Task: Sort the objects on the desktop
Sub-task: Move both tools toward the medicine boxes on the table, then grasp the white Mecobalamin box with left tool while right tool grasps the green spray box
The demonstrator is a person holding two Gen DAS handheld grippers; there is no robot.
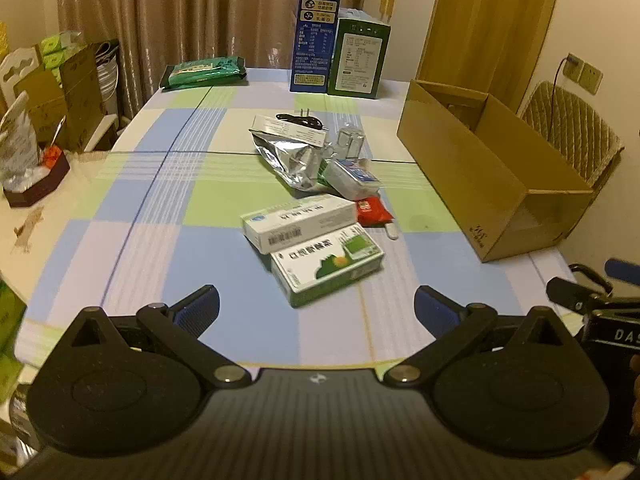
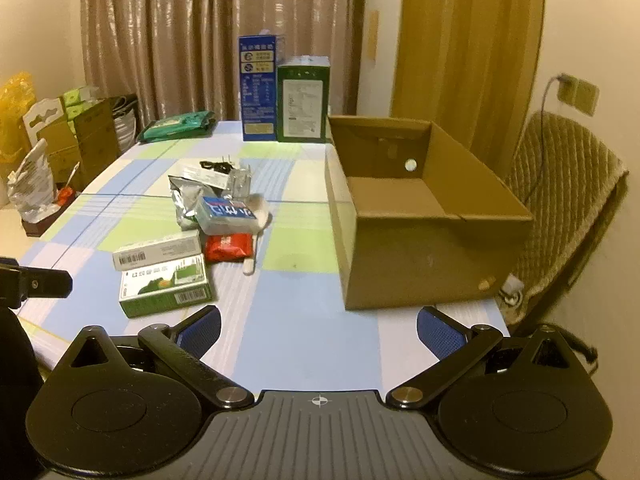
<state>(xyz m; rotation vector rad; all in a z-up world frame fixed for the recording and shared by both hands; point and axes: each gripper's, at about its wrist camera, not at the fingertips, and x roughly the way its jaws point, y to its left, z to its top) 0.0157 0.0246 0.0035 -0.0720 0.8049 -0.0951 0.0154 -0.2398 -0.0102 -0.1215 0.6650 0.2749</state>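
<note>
Both the left gripper [image 1: 316, 308] and right gripper [image 2: 319, 330] are hovering spread and empty; sorting looks unstarted. Next, the left is likely needing to close on the green box [image 1: 327, 266], nearest it, for the cardboard box [image 2: 400, 240].

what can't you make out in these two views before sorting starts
- Cardboard box interior: in the left wrist view its near wall hides the floor.
- Silver foil pouch: in the right wrist view partly covered by the blue-and-white packet.
- White-and-green medicine box: print too blurred to read in either view.
- Black plug cable: too small to trace; its end is unclear.
</note>
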